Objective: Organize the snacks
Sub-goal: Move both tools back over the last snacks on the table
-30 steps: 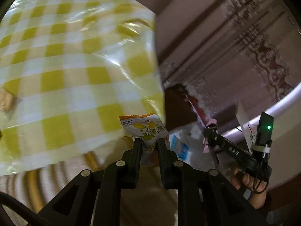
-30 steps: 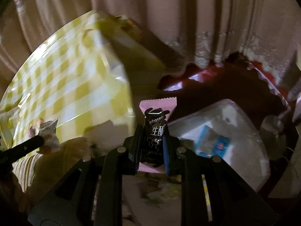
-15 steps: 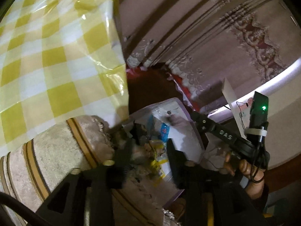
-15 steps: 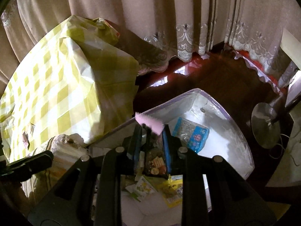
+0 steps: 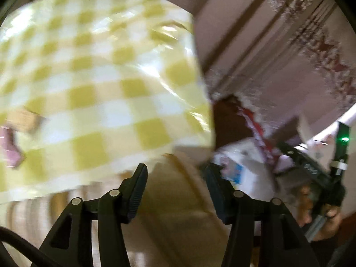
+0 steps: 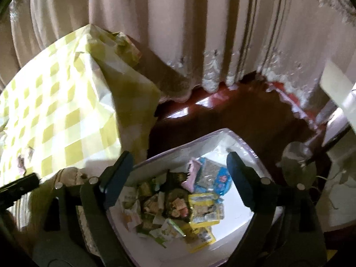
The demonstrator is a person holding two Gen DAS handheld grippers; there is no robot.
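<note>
My right gripper (image 6: 179, 166) is open and empty above a white plastic bin (image 6: 224, 134) on the floor. The bin holds several snack packets (image 6: 178, 204); a pink packet (image 6: 191, 175) lies on top of the pile beside a blue one (image 6: 222, 178). My left gripper (image 5: 175, 178) is open and empty, pointing at the edge of the yellow checked tablecloth (image 5: 89, 84). A pink packet (image 5: 10, 149) and a brown one (image 5: 24, 120) lie on the cloth at the left. The bin shows blurred in the left wrist view (image 5: 244, 155).
A beige striped cushion (image 5: 178, 211) sits under the left gripper. Curtains (image 6: 200, 33) hang behind, over a dark red floor (image 6: 222, 115). A round stand base (image 6: 298, 166) is right of the bin. The other hand-held gripper (image 5: 311, 173) shows at right.
Both grippers opened. The right one dropped its pink and black packet into the bin. The left one let go of its lemon packet and swung back toward the table.
</note>
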